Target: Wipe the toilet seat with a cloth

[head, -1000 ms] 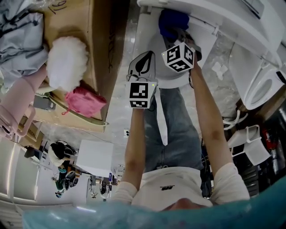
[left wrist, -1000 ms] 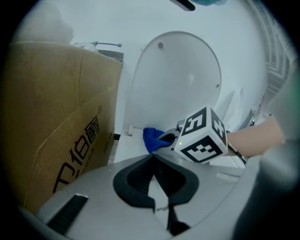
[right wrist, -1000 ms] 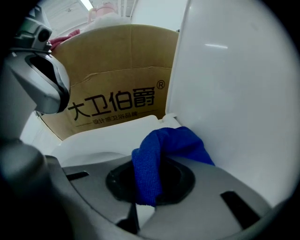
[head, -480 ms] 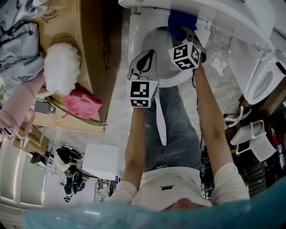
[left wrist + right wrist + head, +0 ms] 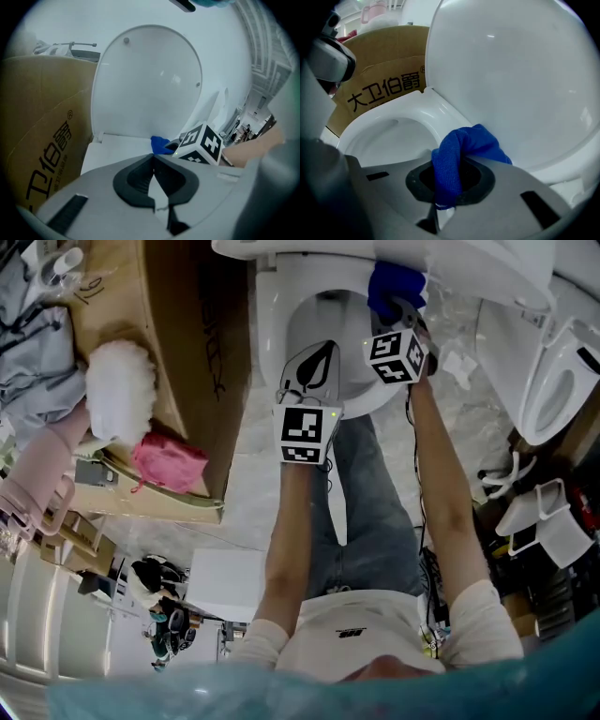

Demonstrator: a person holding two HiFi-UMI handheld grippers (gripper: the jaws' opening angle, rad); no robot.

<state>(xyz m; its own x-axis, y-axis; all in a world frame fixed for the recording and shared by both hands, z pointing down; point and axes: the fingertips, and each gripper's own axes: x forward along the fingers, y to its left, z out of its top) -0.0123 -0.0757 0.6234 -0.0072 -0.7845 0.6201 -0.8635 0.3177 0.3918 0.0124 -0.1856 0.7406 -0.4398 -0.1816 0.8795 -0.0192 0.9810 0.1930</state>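
A person's right gripper [image 5: 449, 185] clamped a blue cloth [image 5: 461, 145] against the rear of the toilet seat [image 5: 426, 110], just below the raised lid [image 5: 511, 70]. The left gripper [image 5: 153, 176], jaws shut and empty, hovered over the seat's front.

So in the left gripper view, the left gripper [image 5: 153, 158] is seen with its dark pads pressed together at the tips, and nothing is pinched between them. Pretty much the whole top half is taken up by the white lid [image 5: 150, 79], which is stood upright. A brown box [image 5: 42, 140] with red print is parked just beside it on the left. Below the lid, a strip of the seat [image 5: 112, 151] can be made out. A blue cloth [image 5: 160, 144] is bunched at the tip of the right gripper [image 5: 172, 146], with its cube [image 5: 201, 144] and an arm [image 5: 255, 149] off to the right.
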